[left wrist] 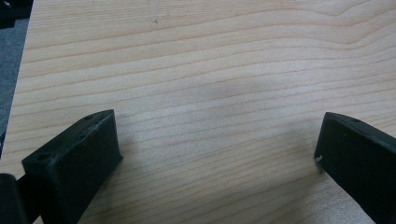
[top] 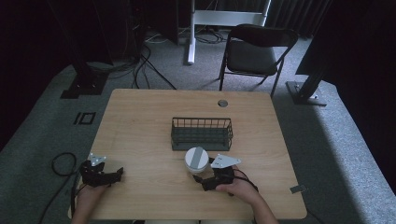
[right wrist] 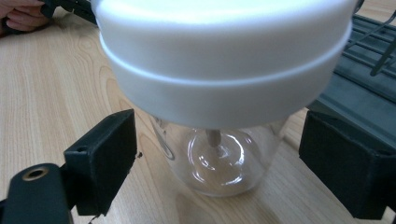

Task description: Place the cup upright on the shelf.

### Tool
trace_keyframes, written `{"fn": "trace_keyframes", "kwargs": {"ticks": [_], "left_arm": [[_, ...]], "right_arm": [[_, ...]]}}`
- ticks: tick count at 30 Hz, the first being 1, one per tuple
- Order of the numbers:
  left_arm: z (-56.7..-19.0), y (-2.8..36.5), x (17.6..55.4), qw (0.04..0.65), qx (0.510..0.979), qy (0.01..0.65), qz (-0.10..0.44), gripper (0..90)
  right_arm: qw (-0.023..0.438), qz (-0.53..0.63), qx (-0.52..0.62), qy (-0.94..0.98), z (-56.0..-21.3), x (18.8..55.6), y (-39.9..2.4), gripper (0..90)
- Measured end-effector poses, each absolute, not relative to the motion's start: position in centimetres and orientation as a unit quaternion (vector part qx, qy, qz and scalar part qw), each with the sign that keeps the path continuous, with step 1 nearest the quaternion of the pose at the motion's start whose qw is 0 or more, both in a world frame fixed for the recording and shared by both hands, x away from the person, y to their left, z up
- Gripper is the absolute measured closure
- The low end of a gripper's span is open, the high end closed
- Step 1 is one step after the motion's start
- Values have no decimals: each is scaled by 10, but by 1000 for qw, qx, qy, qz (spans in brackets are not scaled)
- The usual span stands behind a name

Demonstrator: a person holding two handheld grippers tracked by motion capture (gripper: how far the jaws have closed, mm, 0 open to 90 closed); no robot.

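Between the right claw jaws, clear glass jar, broad white, seemingly plastic lid

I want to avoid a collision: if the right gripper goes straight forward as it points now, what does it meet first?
Most likely the clear jar with the white lid. It stands between the open jaws of the right gripper, very close ahead. The wire basket lies behind it, so it would come second.

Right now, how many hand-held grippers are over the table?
2. The left hand-held gripper is at the table's near-left corner, jaws apart over bare wood. The right hand-held gripper is near the middle front, jaws open around the jar.
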State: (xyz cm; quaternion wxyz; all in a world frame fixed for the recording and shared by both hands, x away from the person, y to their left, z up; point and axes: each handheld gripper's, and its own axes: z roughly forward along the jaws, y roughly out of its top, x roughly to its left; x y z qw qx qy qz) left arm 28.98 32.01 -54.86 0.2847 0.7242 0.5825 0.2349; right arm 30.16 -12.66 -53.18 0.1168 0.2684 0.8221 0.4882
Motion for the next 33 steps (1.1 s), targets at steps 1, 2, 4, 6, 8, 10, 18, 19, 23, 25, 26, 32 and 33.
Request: {"fn": "trace_keyframes", "kwargs": {"ticks": [1,2,4,6,8,10,18,19,23,25,26,32,33], "left_arm": [[-549,320,290,285,724,583,235,2],[-549,320,290,285,724,583,235,2],[-549,320,290,285,724,583,235,2],[-549,320,290,285,724,583,235,1],[-549,320,290,285,724,583,235,2],[-549,320,290,285,724,582,235,1],[-549,320,290,285,724,583,235,2],[-549,320,290,285,724,583,235,2],[-549,320,290,285,724,583,235,1],[-549,320,290,285,724,583,235,2],[-549,320,290,285,724,583,235,2],[-549,320,290,285,724,583,235,2],[-549,320,290,285,724,583,235,2]], "right_arm": [[117,489,268,822,-532,302,-126,112],[116,490,268,821,-532,302,-125,112],[117,495,268,818,-534,303,-124,112],[118,501,274,812,-534,303,-123,112],[120,505,277,809,-534,304,-121,112],[121,506,277,808,-535,304,-120,112],[130,506,277,806,-537,306,-115,147],[130,507,278,805,-537,307,-115,147],[128,510,278,804,-536,307,-114,150],[128,510,279,804,-537,307,-114,159],[126,509,279,804,-537,307,-113,161],[122,507,277,807,-538,310,-113,163],[123,507,276,807,-538,310,-112,164]]}}
